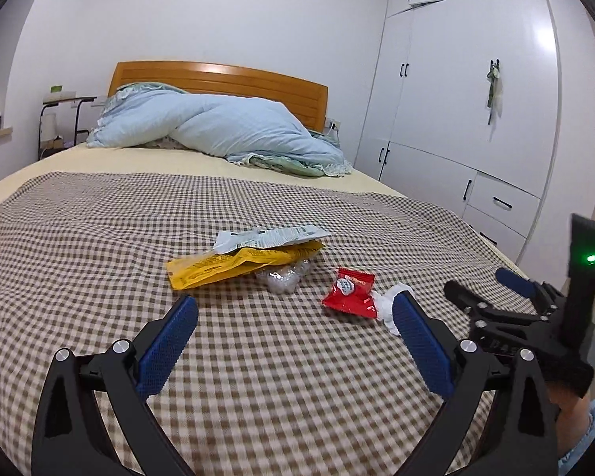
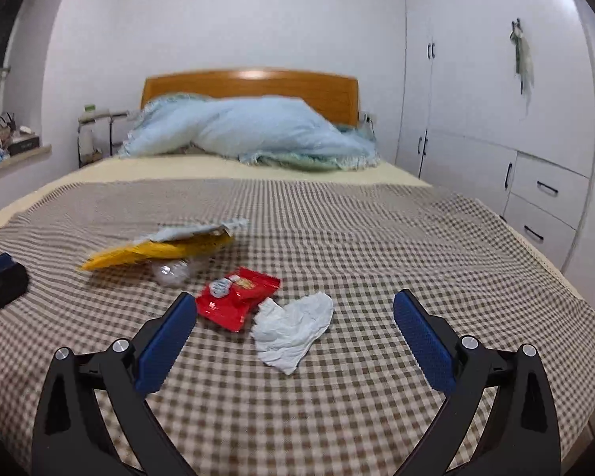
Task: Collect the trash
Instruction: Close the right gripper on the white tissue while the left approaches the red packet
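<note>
Bare checked blanket [image 2: 337, 396] lies open between both tools and the litter, with nothing in the way. The red snack packet [image 2: 236, 297] touches the crumpled white tissue [image 2: 293, 327], leaving no gap between them. The yellow bag [image 1: 238, 265] lies on a clear plastic wrapper [image 1: 283, 277]. Wide free blanket spreads to either side; the blue duvet [image 1: 226, 127] is heaped far behind.

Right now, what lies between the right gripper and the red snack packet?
Only bare checked blanket. In the right wrist view the right gripper is open, and the red snack packet and white tissue lie just ahead between its fingers.
</note>
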A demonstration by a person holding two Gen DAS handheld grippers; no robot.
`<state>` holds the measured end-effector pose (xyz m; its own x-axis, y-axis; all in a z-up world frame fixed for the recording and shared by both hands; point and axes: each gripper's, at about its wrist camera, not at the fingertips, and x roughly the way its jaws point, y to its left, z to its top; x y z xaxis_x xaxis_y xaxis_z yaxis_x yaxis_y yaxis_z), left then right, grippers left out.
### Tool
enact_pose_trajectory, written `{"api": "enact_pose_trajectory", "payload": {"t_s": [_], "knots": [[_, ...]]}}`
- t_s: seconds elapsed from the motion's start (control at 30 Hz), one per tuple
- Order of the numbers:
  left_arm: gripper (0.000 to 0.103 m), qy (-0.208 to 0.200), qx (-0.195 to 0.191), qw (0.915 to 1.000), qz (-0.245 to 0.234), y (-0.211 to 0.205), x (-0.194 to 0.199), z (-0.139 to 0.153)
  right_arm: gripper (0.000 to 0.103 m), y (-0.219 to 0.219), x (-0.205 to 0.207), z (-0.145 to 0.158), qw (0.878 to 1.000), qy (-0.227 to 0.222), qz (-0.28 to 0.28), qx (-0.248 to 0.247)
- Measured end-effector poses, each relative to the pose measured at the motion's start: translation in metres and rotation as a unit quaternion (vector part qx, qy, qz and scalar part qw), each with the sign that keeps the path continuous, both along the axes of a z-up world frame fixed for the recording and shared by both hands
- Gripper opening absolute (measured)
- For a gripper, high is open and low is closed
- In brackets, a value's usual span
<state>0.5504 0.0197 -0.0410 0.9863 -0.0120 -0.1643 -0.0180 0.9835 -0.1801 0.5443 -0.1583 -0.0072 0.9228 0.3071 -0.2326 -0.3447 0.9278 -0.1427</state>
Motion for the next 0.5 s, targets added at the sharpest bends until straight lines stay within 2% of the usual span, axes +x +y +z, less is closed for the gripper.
{"api": "enact_pose_trajectory", "payload": {"t_s": [0.23,0.5], "knots": [[0.095,0.015,-0.012,0.9998,0.000,0.005,0.034,-0.009,0.095,0.008,0.041,-0.010,0.999,0.035,-0.016,-0.032],[0.095,0.043,-0.028,0.9987,0.005,0.004,0.066,-0.019,0.095,0.039,0.109,-0.047,0.990,0.104,-0.050,-0.082]]}}
